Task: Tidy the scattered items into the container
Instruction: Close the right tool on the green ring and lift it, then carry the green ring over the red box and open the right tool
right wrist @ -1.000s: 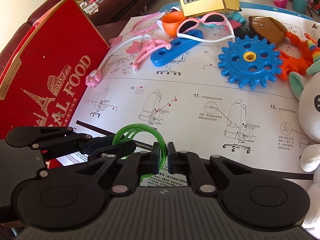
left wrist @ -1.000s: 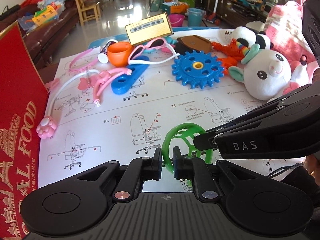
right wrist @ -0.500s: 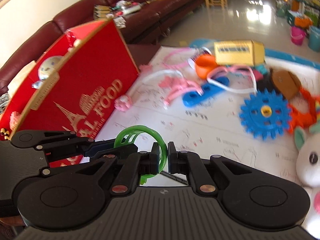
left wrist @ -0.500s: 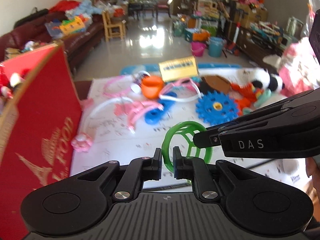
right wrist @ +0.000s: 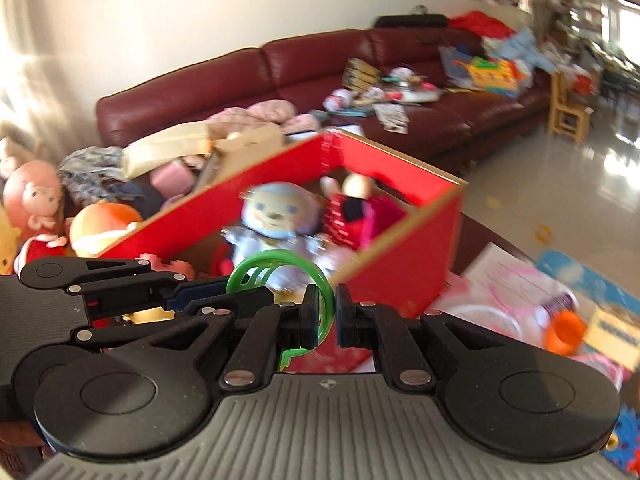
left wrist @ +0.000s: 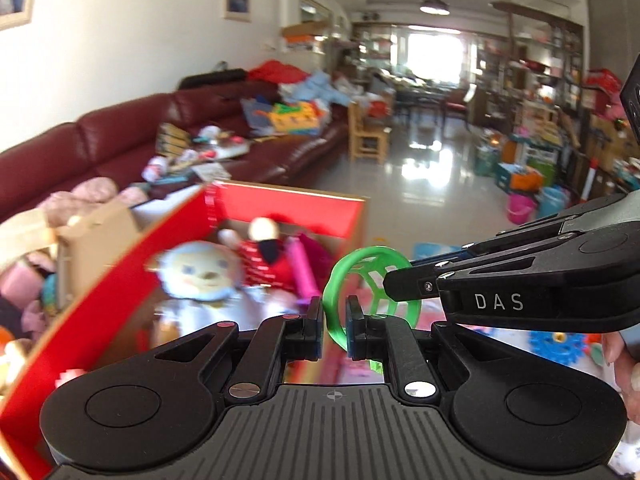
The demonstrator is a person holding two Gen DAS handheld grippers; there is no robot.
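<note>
Both grippers clamp my green wheel, carried over the red box.

Left gripper (left wrist: pixel 334 330) and right gripper (right wrist: pixel 328 316) each pinch the rim of the green wheel (left wrist: pixel 370 280) from opposite sides, I judge to keep it from swinging on its way in. Below and ahead, the red box (right wrist: pixel 416 248) stands open, with a pale plush doll (right wrist: pixel 276 212) among the toys already inside. My wheel is a thin, bright green plastic ring with spokes, held on edge above the box's near wall.

Bright daylight floods from the far windows (left wrist: pixel 434 54), glaring off the floor (left wrist: pixel 424 160); the red box (right wrist: pixel 404 276) smears with motion blur, edges bow
</note>
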